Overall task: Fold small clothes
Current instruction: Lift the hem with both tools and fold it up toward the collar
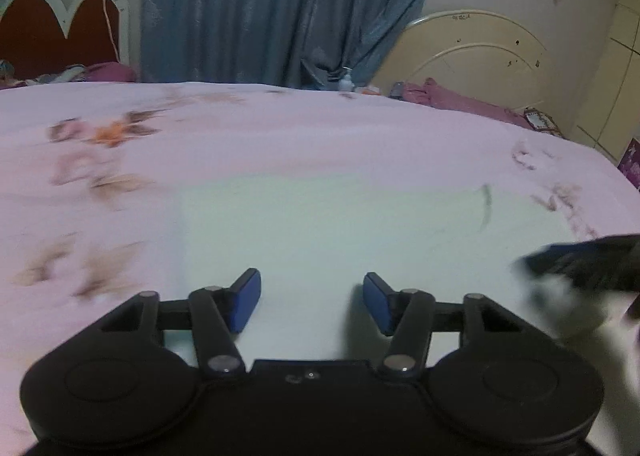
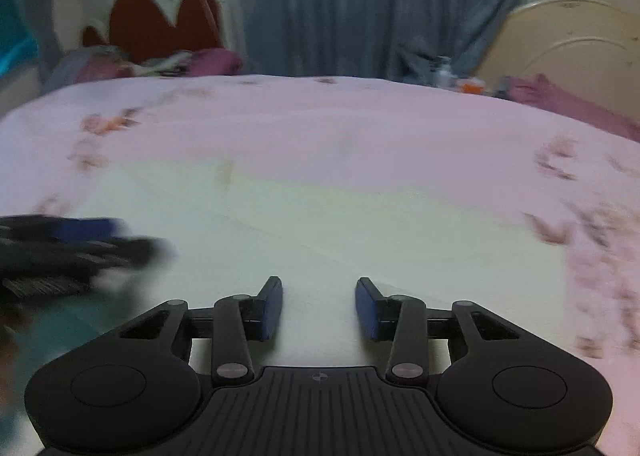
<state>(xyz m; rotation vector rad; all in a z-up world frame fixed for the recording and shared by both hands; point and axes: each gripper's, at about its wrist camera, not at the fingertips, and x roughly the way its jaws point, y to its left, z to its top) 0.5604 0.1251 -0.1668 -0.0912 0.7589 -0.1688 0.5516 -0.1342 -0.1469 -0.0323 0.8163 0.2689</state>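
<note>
No text, label, brand or number can be read in either view. A small dark scrawl near the top of the cream headboard [image 1: 460, 17] may be writing, but it is too small and blurred to make out

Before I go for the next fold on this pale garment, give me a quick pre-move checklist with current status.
1. Left gripper empty, jaws apart: ok.
2. Right gripper empty, jaws apart: ok.
3. Pale garment lying flat on the pink bedsheet: ok.
4. Garment edges and corners located: cannot tell, both views are blurred.
5. Grippers clear of each other: cannot tell, each shows as a dark blur at the other view's edge.
6. Fold progress so far: cannot tell.
</note>
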